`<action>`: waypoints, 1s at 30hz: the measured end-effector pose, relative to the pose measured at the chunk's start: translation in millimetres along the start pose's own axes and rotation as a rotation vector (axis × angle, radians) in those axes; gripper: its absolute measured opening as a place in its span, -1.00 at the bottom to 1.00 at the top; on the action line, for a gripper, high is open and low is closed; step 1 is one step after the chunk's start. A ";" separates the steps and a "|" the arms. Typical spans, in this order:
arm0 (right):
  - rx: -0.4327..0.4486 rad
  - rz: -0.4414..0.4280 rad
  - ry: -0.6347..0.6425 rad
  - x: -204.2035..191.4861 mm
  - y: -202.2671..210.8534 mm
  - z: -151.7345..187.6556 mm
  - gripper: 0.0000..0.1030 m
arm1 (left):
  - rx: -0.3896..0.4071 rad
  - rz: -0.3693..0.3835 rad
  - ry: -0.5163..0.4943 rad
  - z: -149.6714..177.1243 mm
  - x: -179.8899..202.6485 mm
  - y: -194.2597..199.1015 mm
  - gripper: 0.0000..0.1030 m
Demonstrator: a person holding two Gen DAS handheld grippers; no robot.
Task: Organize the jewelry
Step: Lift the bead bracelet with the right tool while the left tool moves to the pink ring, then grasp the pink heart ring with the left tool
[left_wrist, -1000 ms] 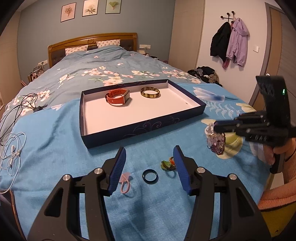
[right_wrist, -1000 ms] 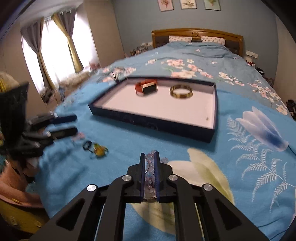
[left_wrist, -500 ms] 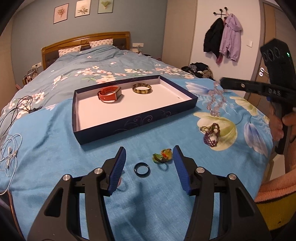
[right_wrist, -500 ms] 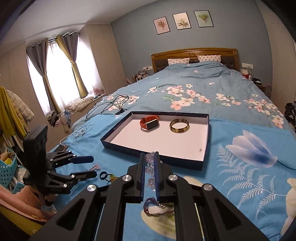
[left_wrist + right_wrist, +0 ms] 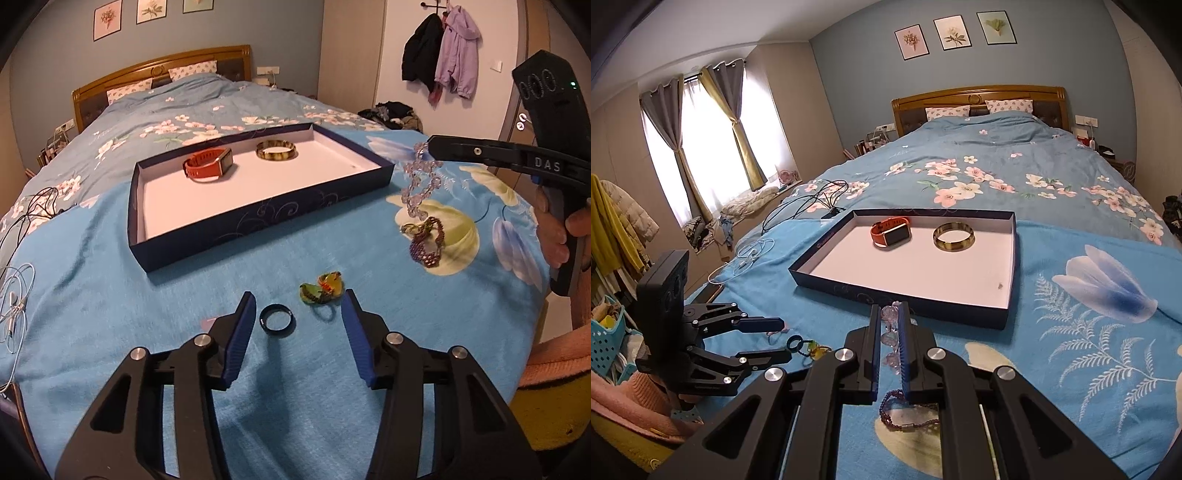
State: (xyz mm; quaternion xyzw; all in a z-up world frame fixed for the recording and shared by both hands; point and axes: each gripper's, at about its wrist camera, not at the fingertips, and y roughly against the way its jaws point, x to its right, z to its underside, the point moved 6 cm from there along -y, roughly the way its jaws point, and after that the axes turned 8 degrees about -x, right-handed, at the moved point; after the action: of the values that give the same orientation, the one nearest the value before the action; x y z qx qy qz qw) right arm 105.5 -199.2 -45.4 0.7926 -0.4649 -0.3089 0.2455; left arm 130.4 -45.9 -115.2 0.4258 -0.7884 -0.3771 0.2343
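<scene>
My right gripper (image 5: 890, 308) is shut on a clear bead bracelet (image 5: 891, 317), which hangs from its tip (image 5: 430, 146) as a strand (image 5: 419, 184) above a purple bead bracelet (image 5: 426, 245) lying on the bed. The dark blue tray (image 5: 258, 218) holds an orange watch (image 5: 208, 168) and a gold bangle (image 5: 276, 150). My left gripper (image 5: 298, 299) hovers low over the blanket, its jaws closing. A black ring (image 5: 277, 320) lies between them, untouched. A green and orange trinket (image 5: 322, 288) sits just inside the right finger.
White and black cables (image 5: 14, 302) lie at the bed's left edge. A small pink item (image 5: 208, 321) peeks out behind my left finger. A sleeve and hand (image 5: 554, 236) hold the right tool. Coats (image 5: 443, 51) hang on the far wall.
The right gripper has risen, lifting the clear bead bracelet off the bed and leaving the purple one lying. The left jaws have narrowed a little around the black ring.
</scene>
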 end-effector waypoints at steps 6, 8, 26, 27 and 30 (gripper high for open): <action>-0.009 0.000 -0.001 -0.6 -4.5 3.4 -0.86 | 0.024 -0.011 0.025 1.0 -8.9 7.3 -0.11; -0.011 -0.004 -0.003 -0.7 -5.5 4.8 -0.86 | 0.029 -0.026 0.038 1.9 -14.3 11.0 -0.11; -0.025 -0.015 -0.017 -0.8 -14.0 9.7 -0.85 | -0.096 -0.118 0.123 13.3 -46.6 -11.1 -0.46; -0.025 -0.014 -0.016 -0.8 -13.9 9.7 -0.85 | -0.097 -0.119 0.127 12.7 -47.2 -11.7 -0.54; -0.024 -0.016 -0.016 -1.0 -14.0 9.8 -0.85 | -0.094 -0.120 0.133 12.4 -48.1 -11.6 -0.63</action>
State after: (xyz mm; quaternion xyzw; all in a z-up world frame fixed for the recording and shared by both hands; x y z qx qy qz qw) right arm 106.3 -193.0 -61.4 0.7907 -0.4568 -0.3229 0.2487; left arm 152.9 -4.3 -134.2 0.4849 -0.7256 -0.3979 0.2830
